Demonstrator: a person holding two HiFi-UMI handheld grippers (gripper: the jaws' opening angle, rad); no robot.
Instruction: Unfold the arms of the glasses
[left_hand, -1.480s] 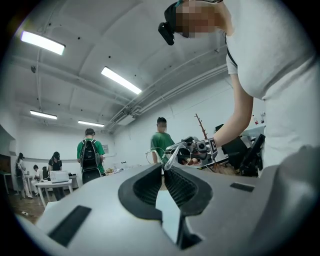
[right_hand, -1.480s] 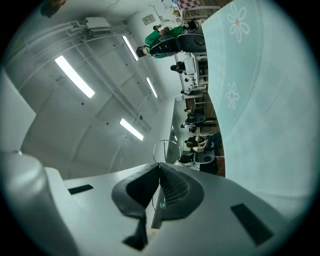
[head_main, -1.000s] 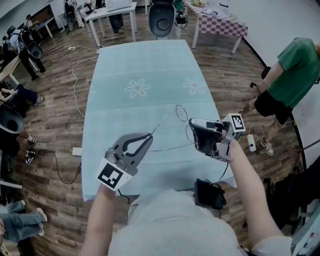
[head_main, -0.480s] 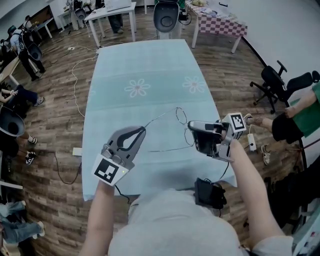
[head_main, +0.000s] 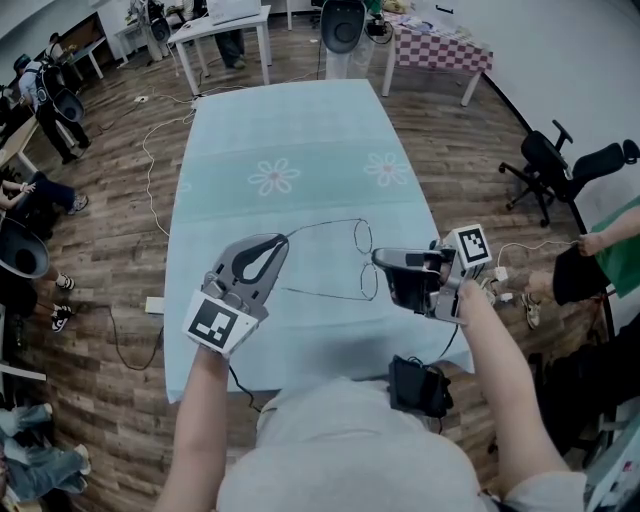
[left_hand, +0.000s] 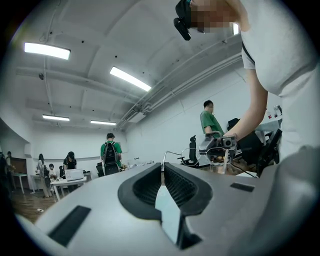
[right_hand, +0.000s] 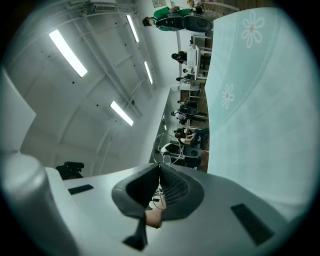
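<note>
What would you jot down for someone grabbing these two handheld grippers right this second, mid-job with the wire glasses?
Left gripper: shut on the tip of one arm of the glasses.
Right gripper: shut on the frame beside the lenses.
Glasses: stretched between the two grippers, apparently held above the blue-clothed table.
Done: the gripped arm stands swung out from the frame; the other arm also sticks out, free and roughly parallel.
Left: check that both arms are fully open, then release gently. The wire looks thin, so it probably bends easily.

An office chair (head_main: 560, 165) stands beside the flowered tablecloth (head_main: 290, 130).
</note>
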